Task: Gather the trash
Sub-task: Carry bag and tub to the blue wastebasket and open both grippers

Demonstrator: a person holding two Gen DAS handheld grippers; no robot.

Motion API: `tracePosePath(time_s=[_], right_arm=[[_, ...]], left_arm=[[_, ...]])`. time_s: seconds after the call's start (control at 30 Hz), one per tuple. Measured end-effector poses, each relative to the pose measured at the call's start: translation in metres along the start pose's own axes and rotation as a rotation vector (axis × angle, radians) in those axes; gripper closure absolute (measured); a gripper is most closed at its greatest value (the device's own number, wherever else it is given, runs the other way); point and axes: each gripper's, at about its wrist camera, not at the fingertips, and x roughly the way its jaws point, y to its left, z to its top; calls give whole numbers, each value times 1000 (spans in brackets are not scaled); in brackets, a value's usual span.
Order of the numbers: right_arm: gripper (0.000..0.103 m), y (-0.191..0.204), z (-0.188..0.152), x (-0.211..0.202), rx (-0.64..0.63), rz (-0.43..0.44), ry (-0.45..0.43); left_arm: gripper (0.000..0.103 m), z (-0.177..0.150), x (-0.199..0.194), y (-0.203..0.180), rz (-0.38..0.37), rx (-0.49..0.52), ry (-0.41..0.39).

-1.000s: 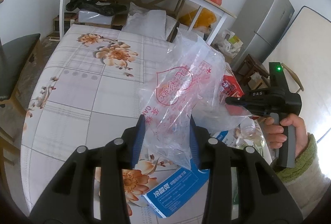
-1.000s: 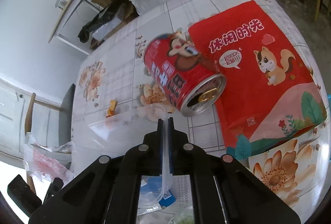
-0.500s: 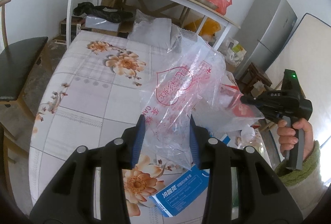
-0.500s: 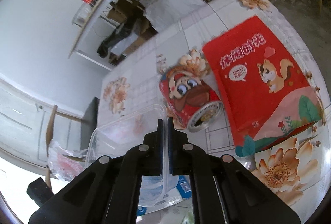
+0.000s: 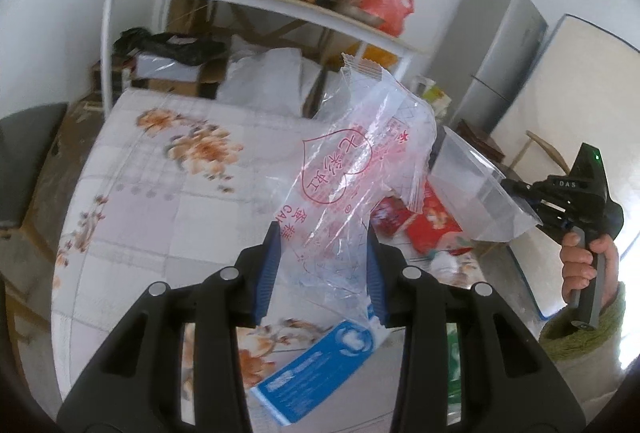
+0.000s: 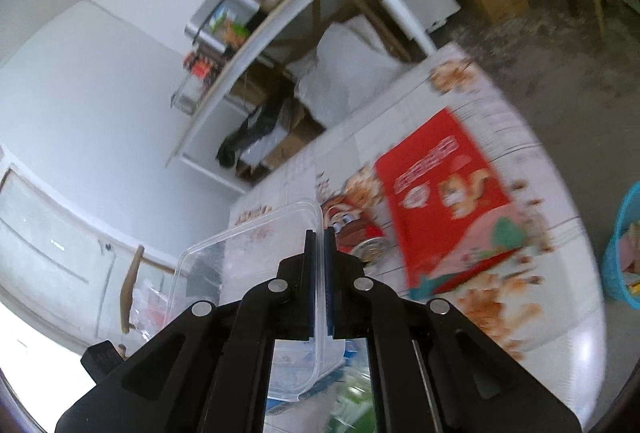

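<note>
We see our left gripper (image 5: 322, 275) clamped on a crumpled clear plastic bag (image 5: 352, 169) with red print, lifted above the floral tablecloth (image 5: 160, 193). To the right, a hand (image 5: 586, 265) in a green sleeve (image 5: 584, 329) grips the right gripper (image 5: 516, 189), which pinches the rim of a clear plastic container (image 5: 476, 193). A blue box (image 5: 316, 373) lies below the bag, a red packet (image 5: 430, 225) beyond it.

We see left gripper (image 5: 322, 273): black frame, blue pads, silver screws. Right gripper (image 5: 520, 193), three o'clock: green light, fuzzy green sleeve (image 5: 584, 333).
</note>
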Motion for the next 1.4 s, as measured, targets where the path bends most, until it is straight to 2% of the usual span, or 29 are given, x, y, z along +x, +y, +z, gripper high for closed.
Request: tracePosePath(time_s=[0.1,0.27,0.4,0.47,0.6,0.73,0.87,1.0,1.1,1.2,1.27,1.3,1.33,1.37,1.4], right_arm=[[99,-22,-1,-36,35,-17,-64],[99,-78,-13,-111,144,-70,-211],[99,-130,-31,-172,255,-124,-332],[99,-159,-44,-205,319,-161,-399],[99,-208,-70,-255,426,-246,-512],[99,-261,-102,-285,548,-352,-580],[99,-319,-128,-289,686,-431,-576],[99,-371,-140,-267,798,-504,-540],[99,-403,-139,-243,842,-561,-497],[99,-430,-127,-222,851,-605,-459],[98,-442,-114,-204,837,-638,-443],[96,-448,-112,-199,830,-643,-445],[95,-457,-103,-188,819,-639,-448],[89,-460,-99,-181,814,-642,-443],[74,-467,-94,-172,814,-654,-425]], left_arm=[[66,9,2,-21,-49,40,-1],[66,26,18,-75,-184,132,33],[66,35,43,-136,-327,220,113],[66,36,55,-165,-365,269,146],[66,27,87,-249,-477,406,253],[66,6,123,-322,-527,532,349],[65,-29,174,-391,-548,624,480],[65,-76,232,-444,-499,701,601],[65,-105,276,-470,-459,734,670],[64,-125,314,-489,-421,745,696],[60,-133,336,-500,-424,730,700],[48,-138,349,-505,-409,712,700],[29,-139,357,-509,-395,698,700],[22,-144,367,-512,-376,680,706],[22,-149,369,-514,-372,674,712]])
